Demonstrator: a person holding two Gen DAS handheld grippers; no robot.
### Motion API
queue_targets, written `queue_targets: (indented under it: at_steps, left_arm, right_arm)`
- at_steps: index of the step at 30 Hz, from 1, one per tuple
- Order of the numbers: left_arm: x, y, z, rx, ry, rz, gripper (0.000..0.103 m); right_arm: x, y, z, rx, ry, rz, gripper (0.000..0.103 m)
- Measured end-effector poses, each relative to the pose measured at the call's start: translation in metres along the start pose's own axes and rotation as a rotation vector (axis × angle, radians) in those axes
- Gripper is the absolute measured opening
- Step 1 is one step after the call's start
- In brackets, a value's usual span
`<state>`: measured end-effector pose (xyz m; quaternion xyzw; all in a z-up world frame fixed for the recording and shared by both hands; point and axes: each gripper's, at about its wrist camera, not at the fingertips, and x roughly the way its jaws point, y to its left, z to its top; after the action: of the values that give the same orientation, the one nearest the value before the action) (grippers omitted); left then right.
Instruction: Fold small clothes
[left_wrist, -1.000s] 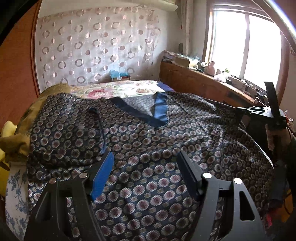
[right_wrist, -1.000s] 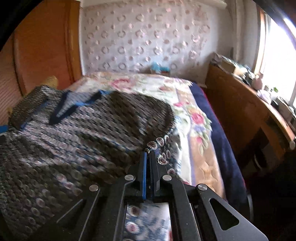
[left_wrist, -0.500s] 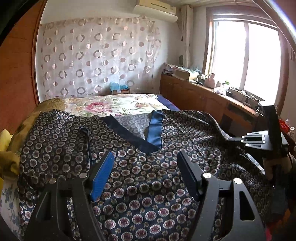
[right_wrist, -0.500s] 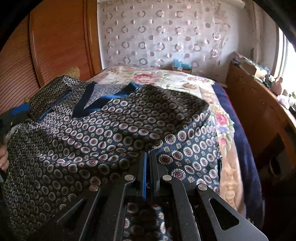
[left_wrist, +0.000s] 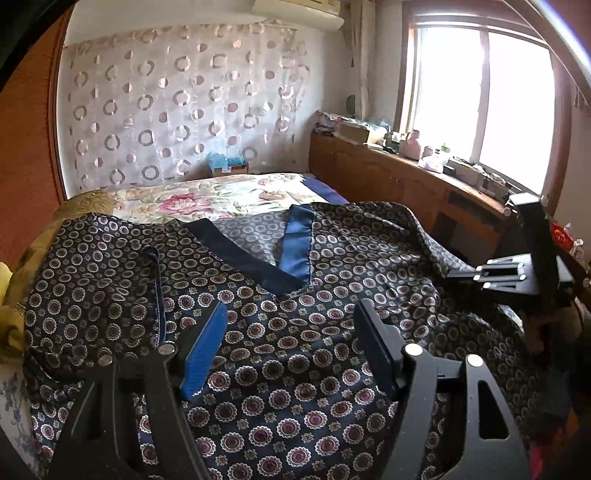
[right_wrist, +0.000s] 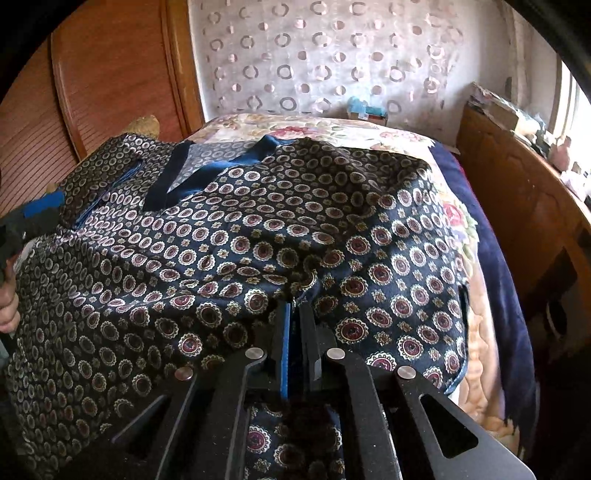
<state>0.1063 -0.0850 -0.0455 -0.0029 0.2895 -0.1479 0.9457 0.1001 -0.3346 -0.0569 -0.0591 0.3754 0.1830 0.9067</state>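
A patterned top (left_wrist: 295, 350) is spread flat across the bed (left_wrist: 229, 192), neckline toward its far end; no fold is made yet. Its near hem is pinched by the right hand-held gripper (right_wrist: 295, 325), nearly closed. The left hand-held gripper (left_wrist: 291, 332) is held wide, empty.

Home bedroom. Bed (left_wrist: 236, 192) with floral quilt takes most of the floor. Sheer curtain (left_wrist: 177, 107) with ring pattern covers the back wall, AC unit (left_wrist: 295, 11) mounted above it. Wooden sideboard (left_wrist: 399, 181) runs under a bright window (left_wrist: 480, 92), top cluttered with household bits. Wood-panelled wall (right_wrist: 110, 74) on the left.
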Motion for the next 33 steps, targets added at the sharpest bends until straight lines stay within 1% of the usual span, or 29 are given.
queue_targets:
  at_steps: [2,4,6,8,10,12,16,19,20,21,22,25,27,28,29,31,33]
  left_arm:
    - [-0.002,-0.004,-0.001,0.006,0.000,-0.002,0.072]
    - [-0.004,-0.008,-0.003,0.012,0.001,-0.018,0.072]
    - [-0.006,-0.012,-0.003,0.019,0.003,-0.028,0.072]
    - [-0.007,-0.019,-0.004,0.035,0.002,-0.039,0.072]
    - [-0.009,-0.025,-0.004,0.049,0.005,-0.046,0.072]
    - [-0.009,-0.029,-0.005,0.061,0.006,-0.054,0.072]
    - [-0.012,-0.034,-0.007,0.066,0.013,-0.074,0.072]
    - [-0.012,-0.035,-0.007,0.071,0.017,-0.075,0.072]
    - [-0.012,-0.035,-0.007,0.069,0.016,-0.075,0.072]
    - [-0.012,-0.035,-0.007,0.068,0.018,-0.076,0.072]
    - [-0.012,-0.035,-0.007,0.066,0.018,-0.078,0.072]
    - [-0.015,-0.035,-0.007,0.068,0.017,-0.076,0.072]
    - [-0.016,-0.034,-0.006,0.068,0.017,-0.078,0.072]
    - [-0.016,-0.034,-0.006,0.068,0.017,-0.077,0.072]
    - [-0.017,-0.033,-0.006,0.068,0.017,-0.077,0.072]
    - [-0.019,-0.032,-0.007,0.069,0.018,-0.077,0.072]
    - [-0.019,-0.031,-0.008,0.068,0.023,-0.079,0.072]
  right_arm:
    - [-0.007,-0.001,0.002,0.011,-0.018,-0.004,0.009]
    - [-0.022,-0.004,0.002,0.015,-0.055,-0.009,0.019]
    - [-0.036,-0.007,0.004,0.017,-0.096,-0.026,0.040]
    - [-0.050,-0.017,0.006,0.031,-0.144,-0.066,0.046]
    - [-0.053,-0.032,0.006,0.068,-0.152,-0.110,0.047]
    - [-0.043,-0.050,0.006,0.108,-0.120,-0.159,0.047]
    - [-0.014,-0.084,-0.003,0.217,-0.045,-0.129,0.047]
    - [0.004,-0.098,-0.011,0.272,0.025,-0.081,0.047]
    - [0.004,-0.099,-0.012,0.277,0.028,-0.069,0.046]
    - [0.000,-0.097,-0.012,0.272,0.015,-0.067,0.036]
    - [-0.002,-0.095,-0.011,0.260,0.010,-0.059,0.031]
    - [-0.004,-0.091,-0.015,0.220,0.033,-0.083,0.024]
    - [-0.006,-0.089,-0.014,0.199,0.039,-0.116,0.002]
    - [-0.006,-0.090,-0.011,0.192,0.044,-0.129,0.002]
    - [-0.007,-0.090,-0.010,0.187,0.046,-0.116,0.001]
    - [-0.008,-0.086,-0.005,0.172,0.044,-0.123,0.001]
    - [-0.003,-0.081,0.001,0.153,0.025,-0.135,0.001]
